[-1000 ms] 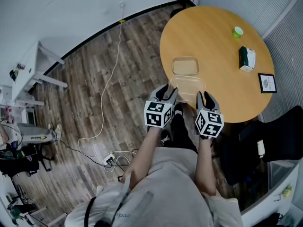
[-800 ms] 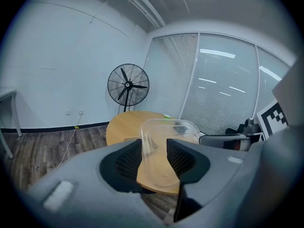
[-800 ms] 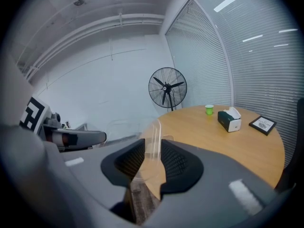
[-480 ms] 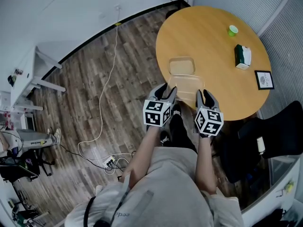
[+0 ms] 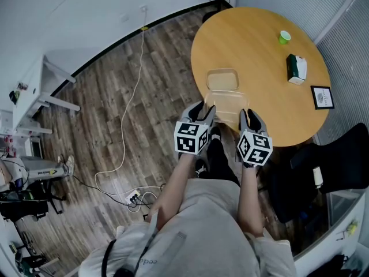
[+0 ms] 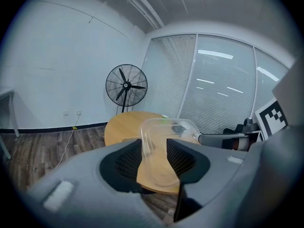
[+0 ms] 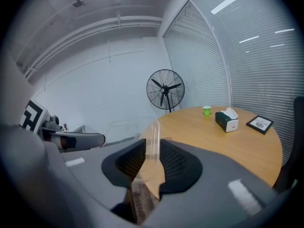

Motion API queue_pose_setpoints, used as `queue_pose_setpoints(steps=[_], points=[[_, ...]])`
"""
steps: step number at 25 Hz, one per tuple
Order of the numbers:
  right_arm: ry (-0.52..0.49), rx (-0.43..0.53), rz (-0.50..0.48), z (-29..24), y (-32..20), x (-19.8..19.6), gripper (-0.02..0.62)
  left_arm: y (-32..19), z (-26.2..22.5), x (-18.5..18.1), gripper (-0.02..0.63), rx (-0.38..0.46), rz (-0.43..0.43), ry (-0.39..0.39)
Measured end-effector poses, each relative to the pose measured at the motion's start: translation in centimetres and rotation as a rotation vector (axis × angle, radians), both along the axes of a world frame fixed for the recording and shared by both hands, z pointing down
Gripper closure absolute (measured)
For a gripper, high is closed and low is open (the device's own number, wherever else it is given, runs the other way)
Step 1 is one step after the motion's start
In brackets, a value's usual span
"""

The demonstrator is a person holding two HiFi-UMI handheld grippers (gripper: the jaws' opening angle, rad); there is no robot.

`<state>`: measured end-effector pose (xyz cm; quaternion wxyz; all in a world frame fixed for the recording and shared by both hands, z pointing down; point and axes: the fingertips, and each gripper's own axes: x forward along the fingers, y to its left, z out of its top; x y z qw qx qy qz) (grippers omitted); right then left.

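Container (image 5: 228, 104) still in left gripper (image 5: 205, 111)

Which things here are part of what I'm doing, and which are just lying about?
In hand: clear plastic container, with left gripper and right gripper both shut on it; probably also the tray on the table.
Lying about: green cup, tissue box, picture frame, fan.

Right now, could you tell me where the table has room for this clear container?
For the clear container, bare: table's middle, between shallow tray and tissue box, and the far part beyond the tray. Crowded: right edge, with green cup and picture frame.
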<state>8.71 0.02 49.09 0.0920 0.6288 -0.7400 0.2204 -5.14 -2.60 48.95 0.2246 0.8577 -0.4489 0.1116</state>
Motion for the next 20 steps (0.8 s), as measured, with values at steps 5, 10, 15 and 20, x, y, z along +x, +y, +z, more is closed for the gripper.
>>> queue_pose_setpoints(steps=[5, 10, 15, 20], points=[[-0.006, -0.003, 0.001, 0.23, 0.37, -0.28, 0.505, 0.28, 0.11, -0.29, 0.439, -0.002, 0.0, 0.003], [-0.008, 0.001, 0.004, -0.17, 0.2, -0.24, 0.506, 0.09, -0.22, -0.27, 0.439, -0.001, 0.003, 0.008], [-0.006, 0.003, 0.007, -0.25, 0.13, -0.13, 0.508, -0.05, -0.3, -0.16, 0.439, 0.002, 0.005, 0.011], [-0.003, 0.002, 0.002, -0.15, -0.06, -0.24, 0.509, -0.18, 0.03, -0.3, 0.439, -0.006, 0.001, 0.014]])
